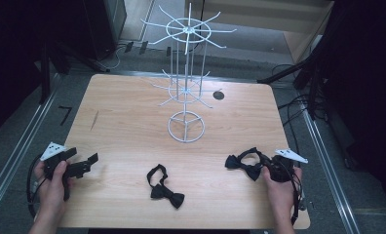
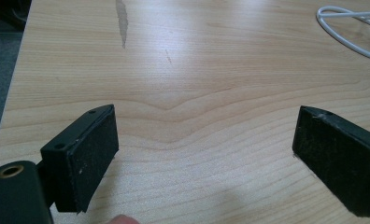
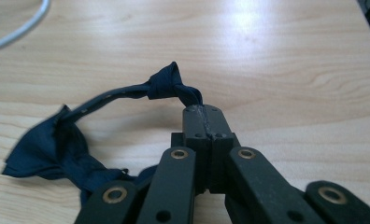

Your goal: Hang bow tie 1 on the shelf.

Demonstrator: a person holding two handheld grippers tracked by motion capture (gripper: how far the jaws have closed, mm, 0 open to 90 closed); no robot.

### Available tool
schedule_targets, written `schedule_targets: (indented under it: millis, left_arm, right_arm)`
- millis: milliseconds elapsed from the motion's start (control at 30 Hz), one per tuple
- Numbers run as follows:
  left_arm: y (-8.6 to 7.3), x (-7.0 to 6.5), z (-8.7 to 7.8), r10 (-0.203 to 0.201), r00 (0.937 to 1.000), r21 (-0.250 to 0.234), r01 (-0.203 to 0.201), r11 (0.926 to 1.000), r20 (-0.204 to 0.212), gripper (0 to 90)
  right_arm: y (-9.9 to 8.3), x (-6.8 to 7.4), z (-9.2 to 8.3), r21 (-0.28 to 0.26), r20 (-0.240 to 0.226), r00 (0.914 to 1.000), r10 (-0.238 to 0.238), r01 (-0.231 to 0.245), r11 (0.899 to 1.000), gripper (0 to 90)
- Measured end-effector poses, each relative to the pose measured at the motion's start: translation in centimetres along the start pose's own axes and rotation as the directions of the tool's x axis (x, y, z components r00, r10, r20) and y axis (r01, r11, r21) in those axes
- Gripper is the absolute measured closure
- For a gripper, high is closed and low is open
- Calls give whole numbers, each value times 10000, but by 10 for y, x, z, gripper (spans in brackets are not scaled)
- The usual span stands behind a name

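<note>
Two dark bow ties lie on the wooden table [image 1: 132,126]. One bow tie [image 1: 164,187] rests near the front middle. The other bow tie [image 1: 244,163] [image 3: 57,149] lies at the front right, and my right gripper [image 1: 265,165] [image 3: 202,111] is shut on its neck strap, which bunches up just past the jaw tips. My left gripper [image 1: 86,163] [image 2: 206,158] is at the front left, held just above the bare wood, its jaws wide open with nothing between them.
A white wire display stand [image 1: 186,83] with radiating hooks rises from a round base [image 1: 186,126] at the table's middle back. A round dark hole [image 1: 219,95] sits behind it. Dark equipment and cables flank the table on both sides.
</note>
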State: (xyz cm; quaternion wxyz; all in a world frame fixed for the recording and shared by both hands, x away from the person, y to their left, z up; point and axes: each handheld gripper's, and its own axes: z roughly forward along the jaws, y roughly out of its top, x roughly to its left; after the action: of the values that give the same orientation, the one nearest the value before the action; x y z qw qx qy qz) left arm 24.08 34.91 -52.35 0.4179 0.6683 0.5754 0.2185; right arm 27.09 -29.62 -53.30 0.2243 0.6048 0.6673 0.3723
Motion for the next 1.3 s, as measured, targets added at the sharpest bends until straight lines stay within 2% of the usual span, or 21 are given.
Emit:
schedule_targets:
  millis: [133,167,367,833,1067,1267,1300]
  left_arm:
    - [0,0,0,12,10000,14,-12,10000,-2,77]
    - [0,0,0,9,10000,16,-9,10000,-4,77]
    - [0,0,0,11,10000,22,-11,10000,-5,77]
    - [0,0,0,-5,10000,2,5,10000,-4,77]
    - [0,0,0,3,10000,-20,-3,10000,-17,77]
    - [0,0,0,0,10000,-22,0,10000,-9,77]
    - [0,0,0,-5,10000,-24,5,10000,-7,77]
  right_arm:
    - [3,4,-5,-309,-164,9999,-42,36,9995,900]
    - [5,8,-8,-541,-239,9996,-154,141,9984,900]
    - [11,22,-17,-1105,-464,9978,-475,421,9930,900]
    - [20,46,-29,-1842,-874,9917,-945,771,9799,900]
    - [24,54,-31,-1956,-975,9890,-1114,907,9765,900]
    - [29,62,-36,-2182,-1099,9860,-1250,988,9709,900]
    - [32,66,-38,-2301,-1159,9838,-1371,1077,9672,900]
